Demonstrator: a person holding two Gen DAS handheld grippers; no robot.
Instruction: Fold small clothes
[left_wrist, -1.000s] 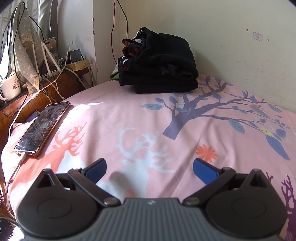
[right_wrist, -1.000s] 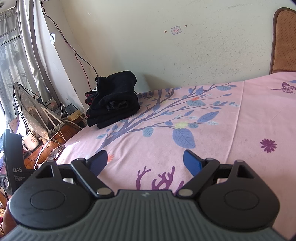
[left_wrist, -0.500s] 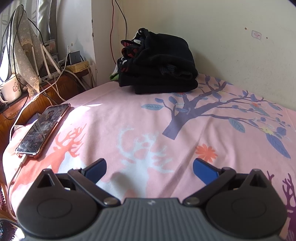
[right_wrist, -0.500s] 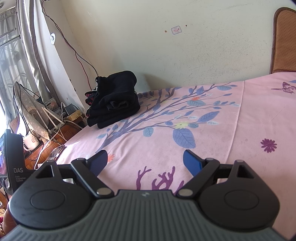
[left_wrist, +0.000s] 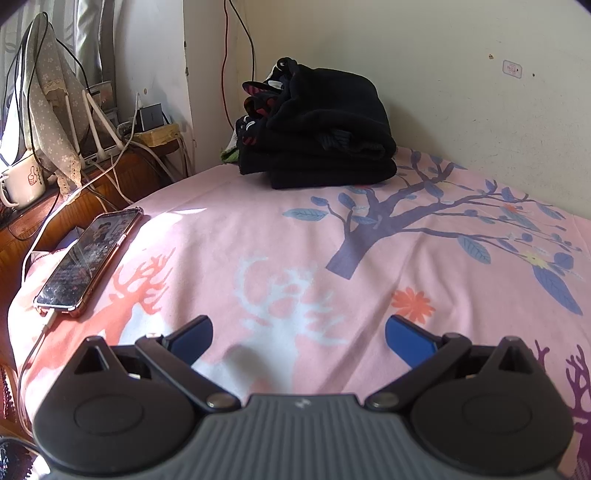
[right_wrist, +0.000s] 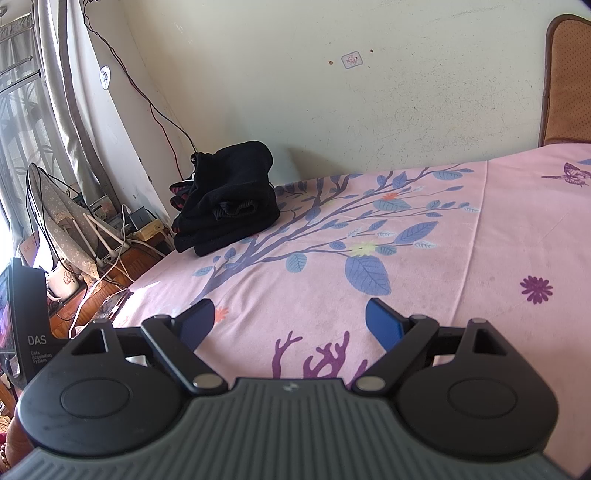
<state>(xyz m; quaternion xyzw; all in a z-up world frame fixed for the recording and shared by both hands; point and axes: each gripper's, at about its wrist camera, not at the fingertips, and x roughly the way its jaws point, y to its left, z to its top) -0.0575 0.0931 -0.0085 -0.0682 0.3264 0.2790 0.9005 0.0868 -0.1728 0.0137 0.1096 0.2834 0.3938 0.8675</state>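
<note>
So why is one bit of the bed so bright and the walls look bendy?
Left wrist view: sunlight falls on the pink bedsheet beside the phone, whose screen glares. Both views: the fisheye lens bends the edges; in the right wrist view the black clothes pile stays sharp.

Stack of black folded clothes (left_wrist: 317, 136) (right_wrist: 227, 201), upper centre of left wrist frame, left of centre in right. Neatly layered, red-striped edges at left side, resting on pink bedsheet (left_wrist: 258, 229) near wall corner.

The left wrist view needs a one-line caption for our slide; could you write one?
Open left gripper hovers over the pink bedsheet, facing a stack of folded black clothes, phone at the bed's edge.
</note>
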